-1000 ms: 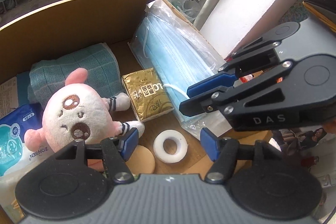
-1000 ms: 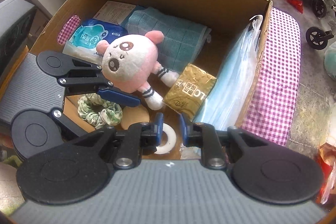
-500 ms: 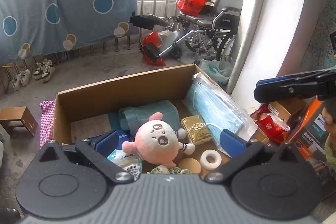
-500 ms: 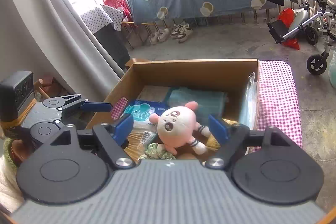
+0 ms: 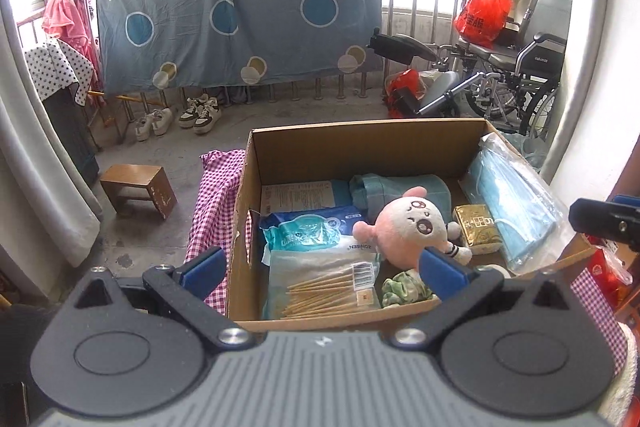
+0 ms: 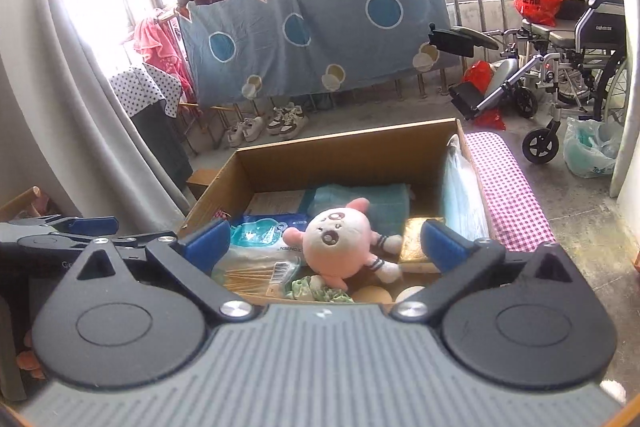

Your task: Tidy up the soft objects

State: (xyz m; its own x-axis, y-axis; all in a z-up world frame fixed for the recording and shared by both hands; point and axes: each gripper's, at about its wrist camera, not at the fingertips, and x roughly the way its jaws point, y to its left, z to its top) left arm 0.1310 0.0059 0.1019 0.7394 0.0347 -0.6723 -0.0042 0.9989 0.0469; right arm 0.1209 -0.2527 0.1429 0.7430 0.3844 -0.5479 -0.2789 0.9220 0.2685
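An open cardboard box [image 5: 360, 143] holds a pink plush toy [image 5: 408, 231] lying on its back in the middle. Around it are a folded teal towel [image 5: 400, 191], a blue mask pack [image 5: 512, 195] along the right wall, a gold packet [image 5: 476, 227], a blue wipes pack [image 5: 308, 231], a bag of swabs [image 5: 320, 283] and a green scrunchie [image 5: 404, 287]. My left gripper [image 5: 322, 271] hangs open above the box's near edge, holding nothing. My right gripper [image 6: 326, 243] is beside it, its jaws opening with nothing gripped; the plush [image 6: 338, 239] lies well below them.
A pink checked cloth [image 5: 216, 203] drapes under the box. A wooden stool [image 5: 138, 189] stands on the floor to the left, shoes [image 5: 198, 111] by the railing and a wheelchair [image 5: 520, 67] at the back right. A grey curtain [image 6: 120, 131] hangs at the left.
Both grippers have drawn back and up out of the box and tilted upward, so the room now shows. Both jaws went from narrow to wide apart.
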